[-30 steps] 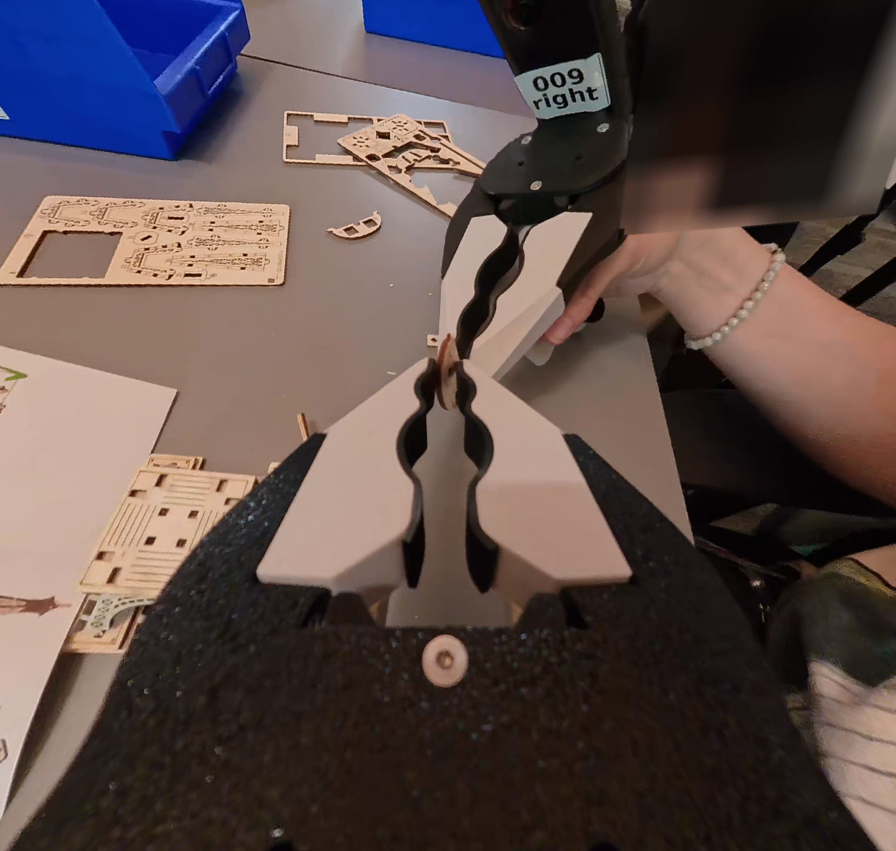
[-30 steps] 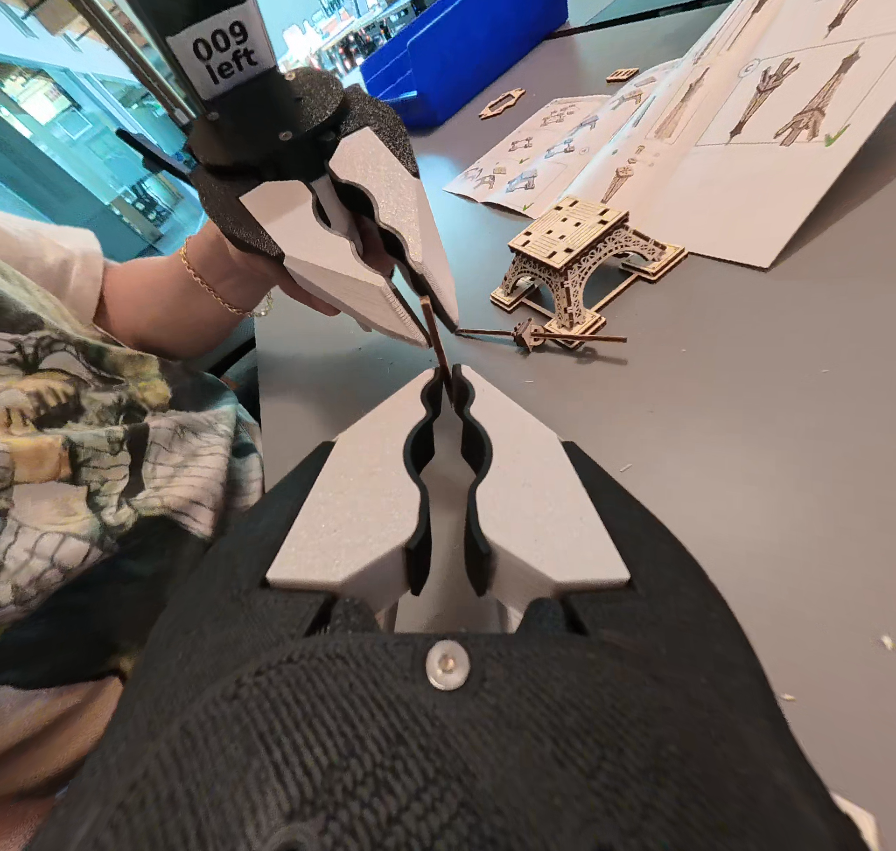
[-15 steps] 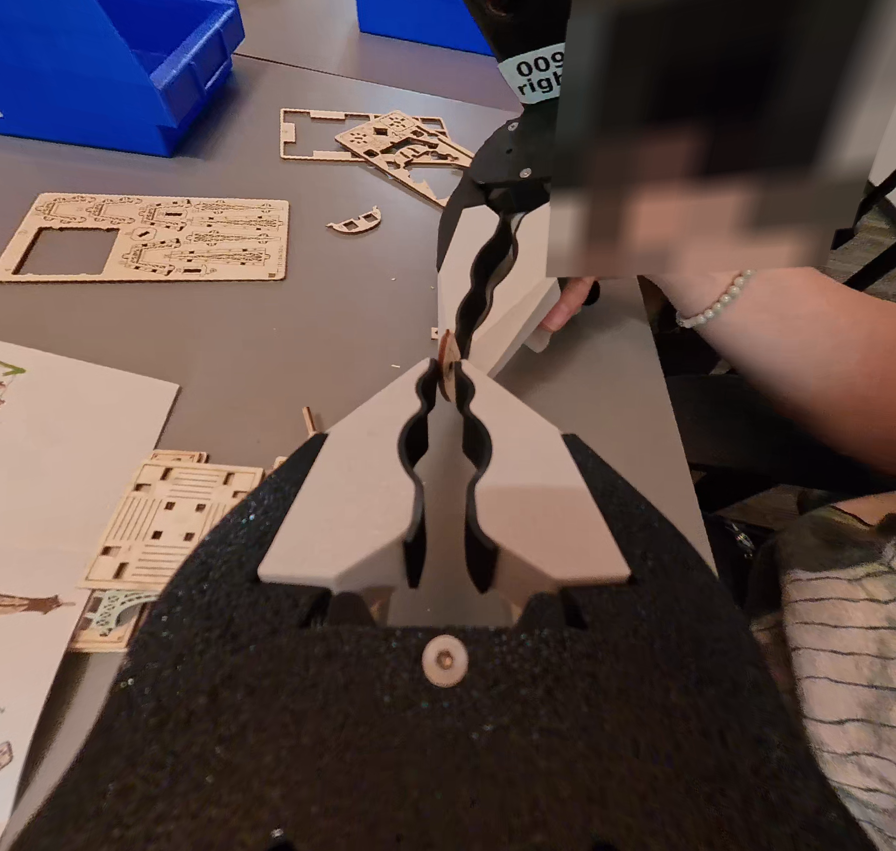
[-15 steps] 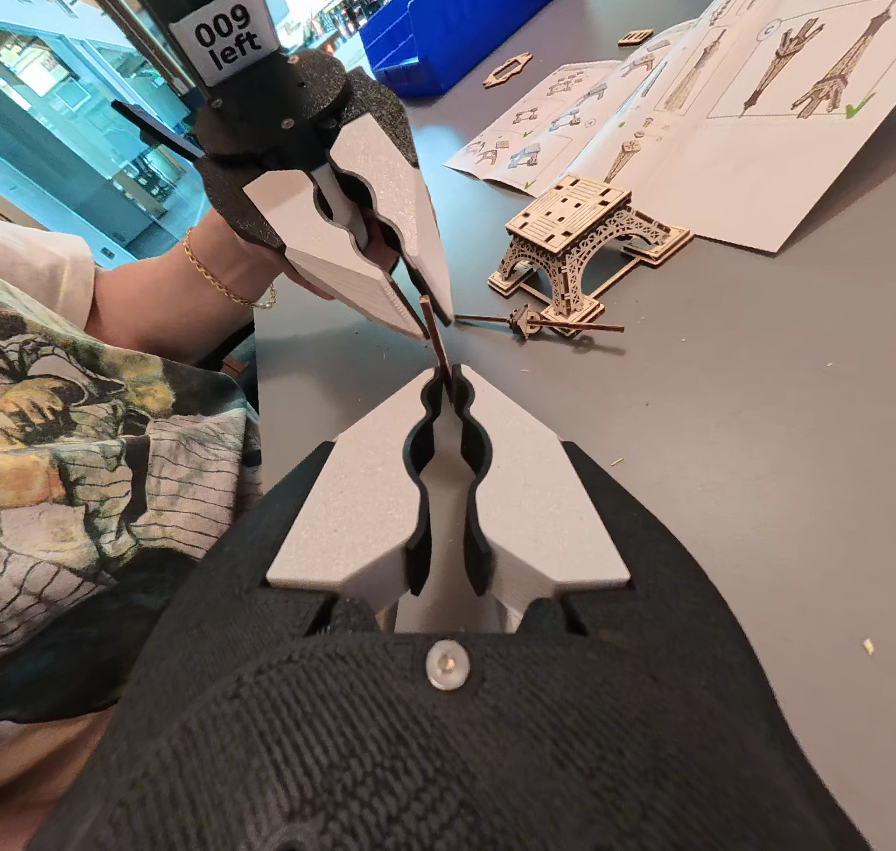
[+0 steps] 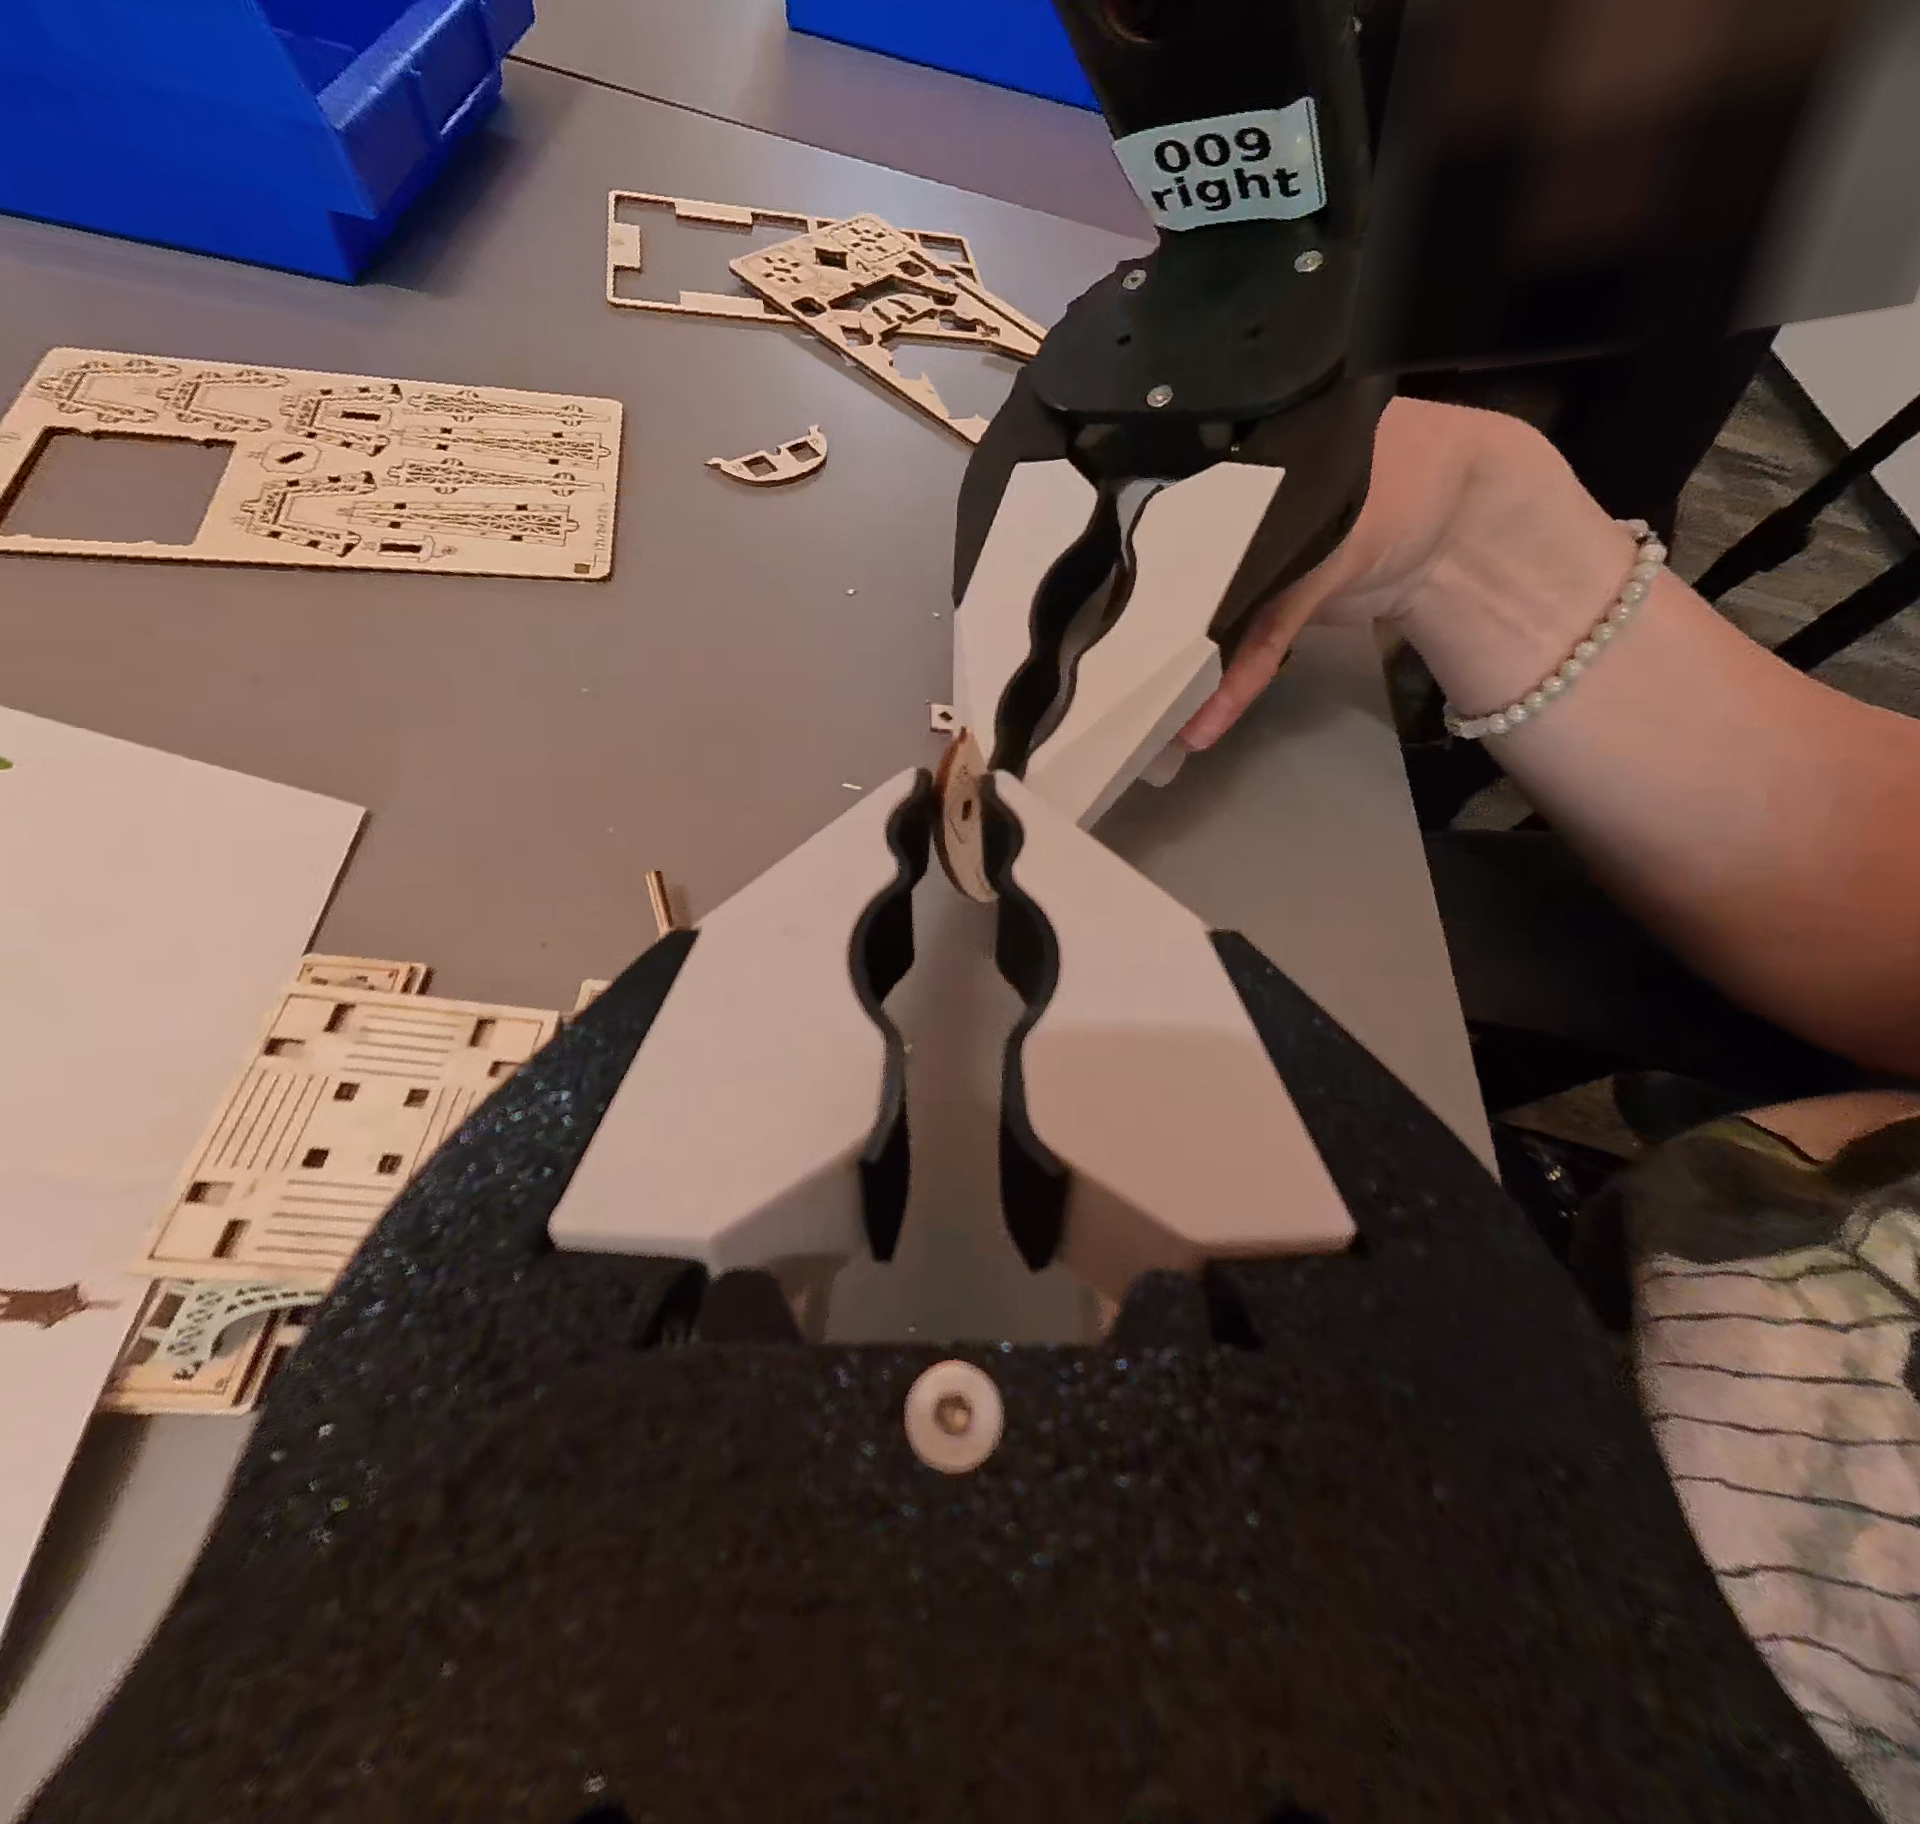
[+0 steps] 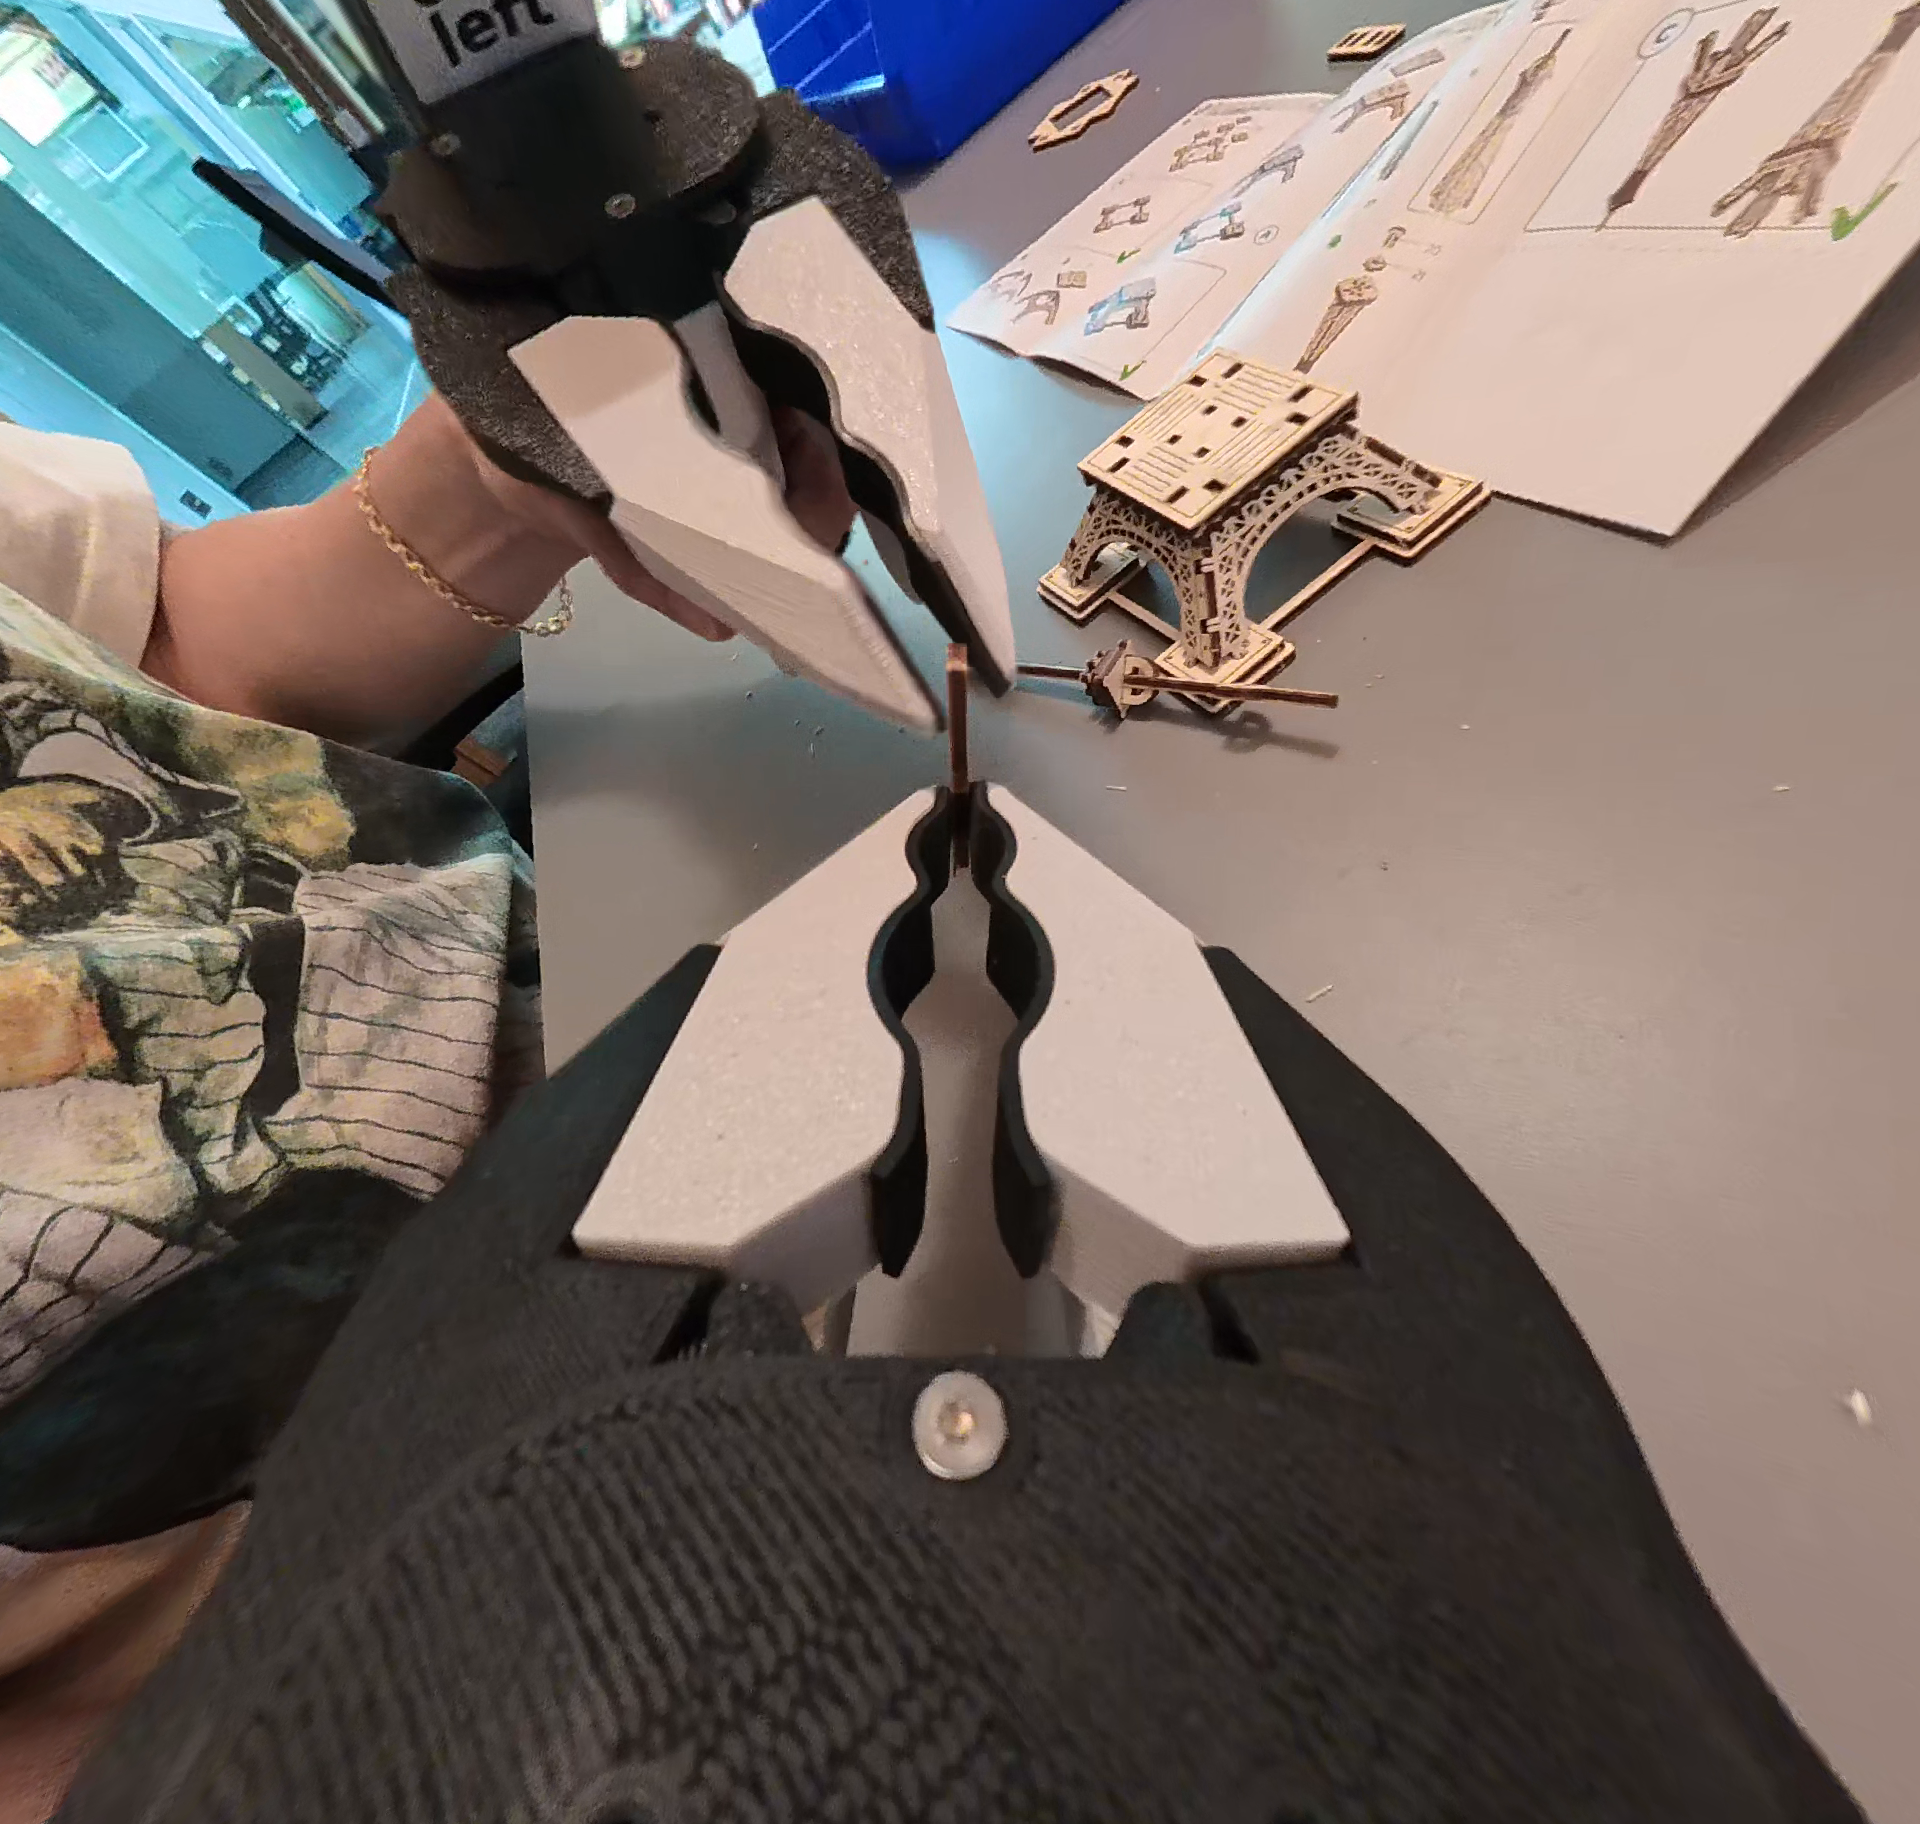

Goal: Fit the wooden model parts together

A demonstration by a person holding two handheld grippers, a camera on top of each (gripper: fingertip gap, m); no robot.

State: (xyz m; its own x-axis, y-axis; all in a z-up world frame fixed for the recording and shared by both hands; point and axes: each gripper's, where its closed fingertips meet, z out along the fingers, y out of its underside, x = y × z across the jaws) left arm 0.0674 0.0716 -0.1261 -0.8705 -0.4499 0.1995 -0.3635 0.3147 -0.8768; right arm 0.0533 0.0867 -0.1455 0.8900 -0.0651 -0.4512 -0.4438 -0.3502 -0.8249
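Note:
A small flat wooden disc (image 5: 961, 829) with a slot sits between the tips of my left gripper (image 5: 958, 792), which is shut on it above the table edge. In the right wrist view the same piece (image 6: 956, 725) shows edge-on and upright. My right gripper (image 6: 961, 810) is shut on its lower end. The right gripper (image 5: 1006, 758) comes in from the upper right, tip to tip with the left. The left gripper (image 6: 966, 704) reaches down from the upper left onto the piece's top. The wooden tower base (image 6: 1226, 486) stands on the grey table behind.
A small spindle assembly (image 6: 1132, 683) lies by the tower base (image 5: 343, 1120). The instruction sheet (image 6: 1558, 268) is at the back right. Punched part sheets (image 5: 312, 465) and a crescent piece (image 5: 769, 460) lie far left. Blue bins (image 5: 260, 60) stand behind. The person's body is close by. Less than 4 cm separates the two grippers' tips.
The wooden piece has turned from tilted to upright in the right wrist view and shows more of its face in the left wrist view. Both grippers have shifted slightly, still tip to tip.

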